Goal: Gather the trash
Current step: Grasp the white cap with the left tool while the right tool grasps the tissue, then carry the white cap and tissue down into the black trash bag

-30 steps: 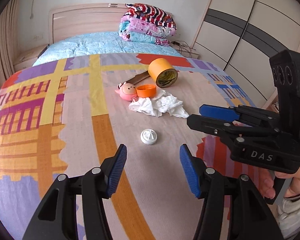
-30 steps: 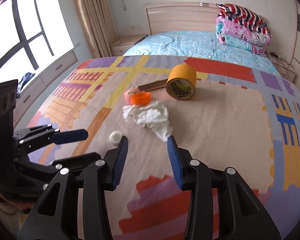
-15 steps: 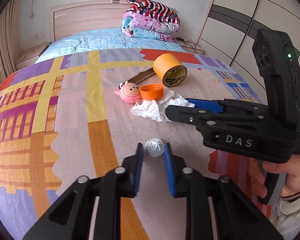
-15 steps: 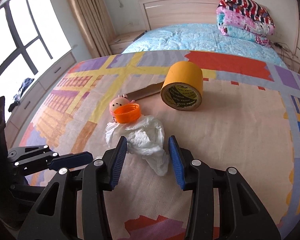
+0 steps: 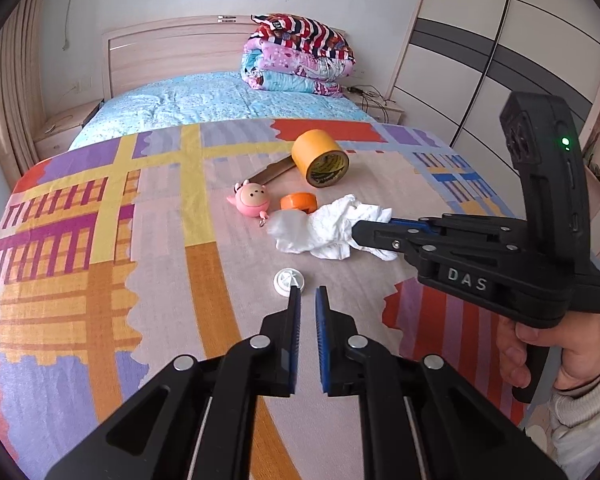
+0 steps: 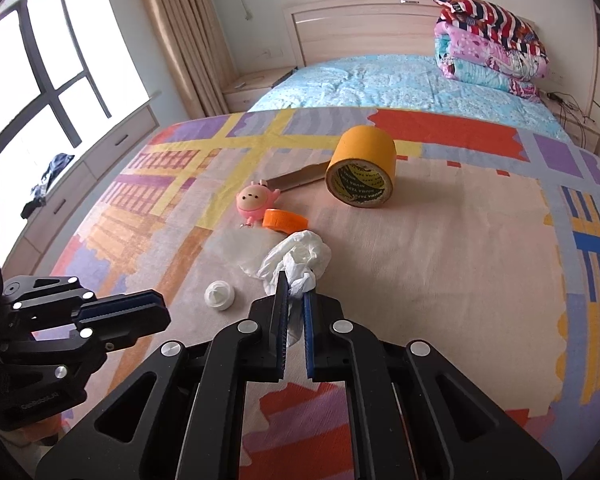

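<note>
Jaws just closed, the left gripper (image 5: 308, 294) is pinched together on nothing beside the white cap (image 5: 289, 281) at frame centre, while the right gripper (image 6: 296, 282) clamps the crumpled tissue (image 6: 300, 258) just right of it.

Bright daylight from the window (image 6: 40, 92), soft shadows, sharp focus, fisheye bending, dark corners.

Black tongs (image 5: 308, 294) with blue ribbed pads, silver screws, white "DAS" lettering; cream knit sleeve (image 5: 584, 412).
</note>
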